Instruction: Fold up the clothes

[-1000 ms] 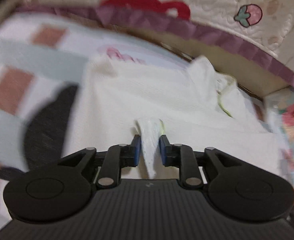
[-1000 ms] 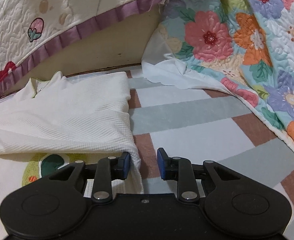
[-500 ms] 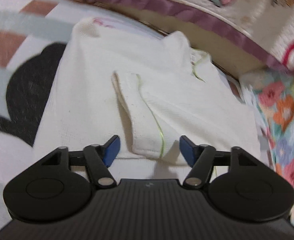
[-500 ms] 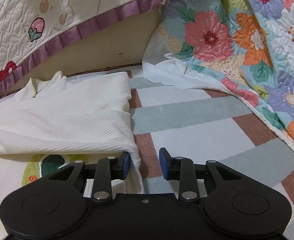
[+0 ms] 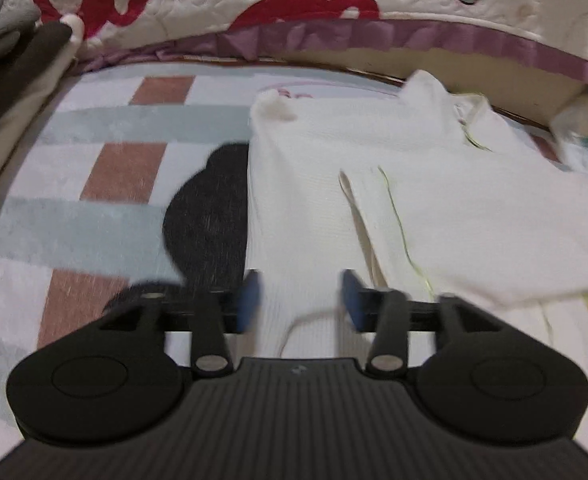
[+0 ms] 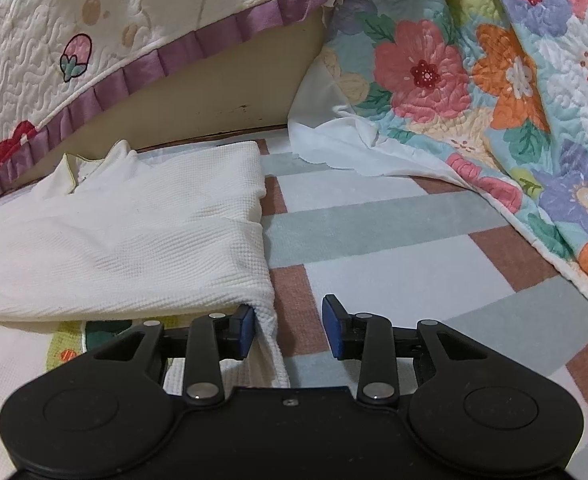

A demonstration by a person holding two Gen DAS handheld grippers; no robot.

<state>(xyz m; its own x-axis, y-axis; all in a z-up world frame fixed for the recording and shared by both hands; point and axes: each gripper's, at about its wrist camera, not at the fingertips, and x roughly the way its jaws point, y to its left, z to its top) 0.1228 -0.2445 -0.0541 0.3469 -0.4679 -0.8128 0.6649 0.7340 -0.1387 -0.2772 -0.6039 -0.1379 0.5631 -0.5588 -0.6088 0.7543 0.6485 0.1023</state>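
On the striped rug (image 6: 374, 220), cream waffle-knit garment (image 5: 434, 208), partly folded, rumpled

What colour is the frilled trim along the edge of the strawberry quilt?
Purple. The trim shows best in the right wrist view, under the cream strawberry quilt.

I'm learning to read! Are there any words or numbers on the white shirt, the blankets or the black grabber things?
No words or numbers can be read anywhere.
white garment: only a cartoon print, no letters.
strawberry quilt: pictures only.
flower quilt: flowers only.
left hand-held gripper: one tiny mark, too small and blurred to read.
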